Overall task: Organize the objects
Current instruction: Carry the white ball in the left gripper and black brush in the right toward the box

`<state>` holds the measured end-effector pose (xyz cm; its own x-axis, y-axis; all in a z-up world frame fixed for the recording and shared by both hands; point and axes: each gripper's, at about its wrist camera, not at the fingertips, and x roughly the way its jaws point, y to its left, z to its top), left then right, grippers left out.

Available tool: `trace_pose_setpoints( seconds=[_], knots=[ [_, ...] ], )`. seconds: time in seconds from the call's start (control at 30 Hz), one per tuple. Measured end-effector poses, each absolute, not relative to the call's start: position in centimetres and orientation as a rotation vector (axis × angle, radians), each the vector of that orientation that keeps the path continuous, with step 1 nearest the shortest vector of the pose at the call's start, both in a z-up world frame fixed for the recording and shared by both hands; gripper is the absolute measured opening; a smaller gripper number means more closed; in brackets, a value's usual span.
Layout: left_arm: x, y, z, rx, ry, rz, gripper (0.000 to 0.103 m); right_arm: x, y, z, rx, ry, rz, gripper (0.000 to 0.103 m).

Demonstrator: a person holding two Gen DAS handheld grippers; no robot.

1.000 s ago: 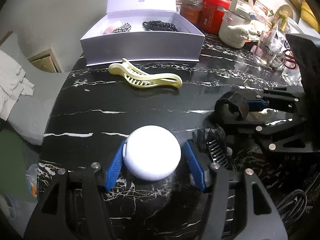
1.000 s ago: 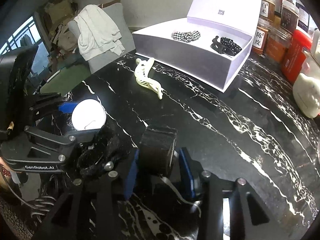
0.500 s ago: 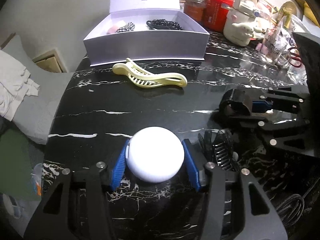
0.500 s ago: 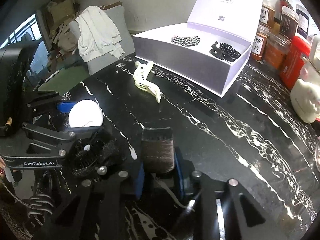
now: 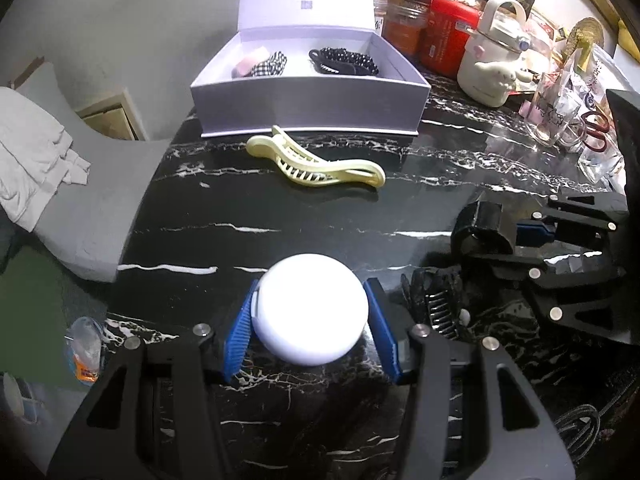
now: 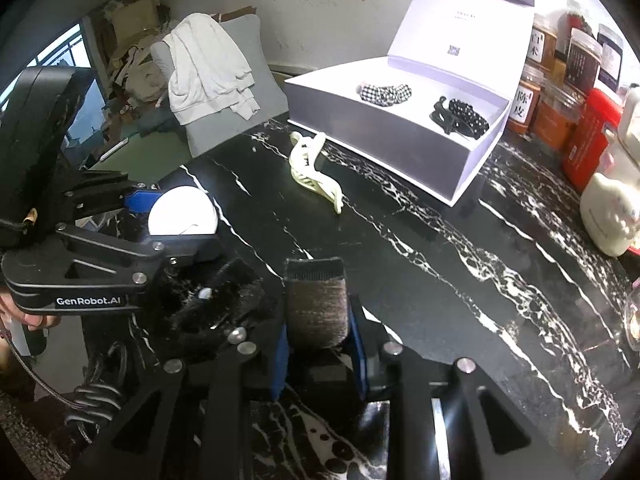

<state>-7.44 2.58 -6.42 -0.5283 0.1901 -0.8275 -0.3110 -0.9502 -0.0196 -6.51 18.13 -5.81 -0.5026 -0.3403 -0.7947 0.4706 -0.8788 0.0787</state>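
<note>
The round white compact (image 5: 312, 309), smooth and glossy with a domed lid, sits low in the centre of the left wrist view on the black marble tabletop (image 5: 248, 208). The left gripper (image 5: 312, 320) pinches it: both ribbed blue pads (image 5: 239, 330) press its sides, jaws partly spread by its width. In the right wrist view the same compact (image 6: 183, 211) shows at mid-left.

The right gripper (image 6: 318, 344), in the lower centre of its own view, has its jaws drawn nearly together on a black folded band (image 6: 316, 304), fuzzy like hook-and-loop fabric, standing upright between the blue pads. In the left wrist view this gripper (image 5: 516, 234) lies at the right edge.

A black toothed claw clip (image 5: 440, 312) lies on the marble between the two grippers.

Further up the frame lies a pale yellow plastic hair clip (image 5: 316, 166), long and wavy with comb teeth. Behind it, just apart, stands an open lavender gift box (image 5: 308, 110) with its lid upright, holding a checked scrunchie (image 5: 268, 65) and a black beaded hair clip (image 5: 344, 62). At upper right stands a cream ceramic jug (image 5: 492, 56).
</note>
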Motion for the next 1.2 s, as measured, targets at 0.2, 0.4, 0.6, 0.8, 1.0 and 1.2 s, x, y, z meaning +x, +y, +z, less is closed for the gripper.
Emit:
trace_pose_setpoints(
  seconds=[0.2, 0.4, 0.6, 0.8, 1.0, 1.2],
  knots=[
    [-7.1, 2.6, -5.2, -1.305, 0.177, 2.517, 0.051, -5.9, 17.9, -4.0, 1.168, 0.213, -2.378, 0.026],
    [-6.9, 2.9, -3.4, -1.246, 0.205, 2.547, 0.051, -4.8, 17.6, -1.9, 1.106, 0.247, -2.396, 0.026],
    [-6.6, 2.9, -1.8, -1.205, 0.204, 2.569, 0.051, -3.6, 17.3, 0.4, 1.033, 0.289, -2.416, 0.026],
    [-6.2, 2.9, -0.3, -1.183, 0.189, 2.601, 0.051, -2.7, 16.9, 2.1, 0.976, 0.326, -2.418, 0.026],
    [-6.1, 3.1, 1.1, -1.15, 0.205, 2.628, 0.051, -2.5, 16.6, 3.3, 0.942, 0.342, -2.411, 0.025],
    [-7.2, 3.4, 2.1, -1.119, 0.209, 2.651, 0.051, -3.3, 16.6, 4.3, 0.909, 0.365, -2.406, 0.025]
  ],
)
